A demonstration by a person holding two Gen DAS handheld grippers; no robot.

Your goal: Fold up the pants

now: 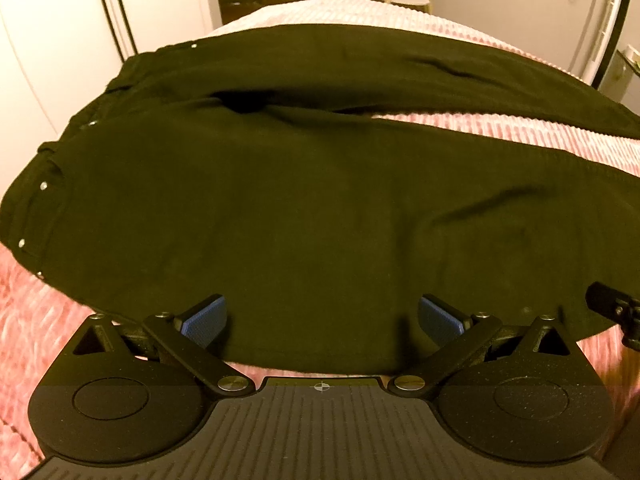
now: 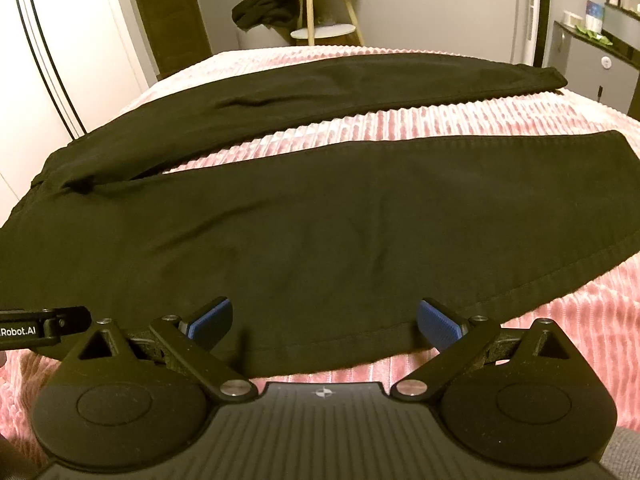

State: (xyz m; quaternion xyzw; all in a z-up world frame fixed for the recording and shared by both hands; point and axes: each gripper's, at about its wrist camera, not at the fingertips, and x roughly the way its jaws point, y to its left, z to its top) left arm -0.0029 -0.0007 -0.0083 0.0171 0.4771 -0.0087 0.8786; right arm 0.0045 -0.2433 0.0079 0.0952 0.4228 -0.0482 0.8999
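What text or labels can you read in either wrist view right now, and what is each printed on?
"Robot.AI", cut off at the frame's left edge, on the black bar of the left gripper seen in the right wrist view.
Containers on the dresser: labels too small to read.
Black pants: no readable text.

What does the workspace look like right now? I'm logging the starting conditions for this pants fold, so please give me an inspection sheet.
Surface: pink ribbed bedspread, bare between the legs.
Job's things: black pants spread flat, unfolded, legs apart, waistband to the left.
Clutter: nothing seen on the bed.
Grippers: left gripper open over the near leg's edge; right gripper open over the same leg, nearer the hem.
Cables: nothing seen.
Surroundings: white wardrobe, wooden stool with dark clothing beside it.
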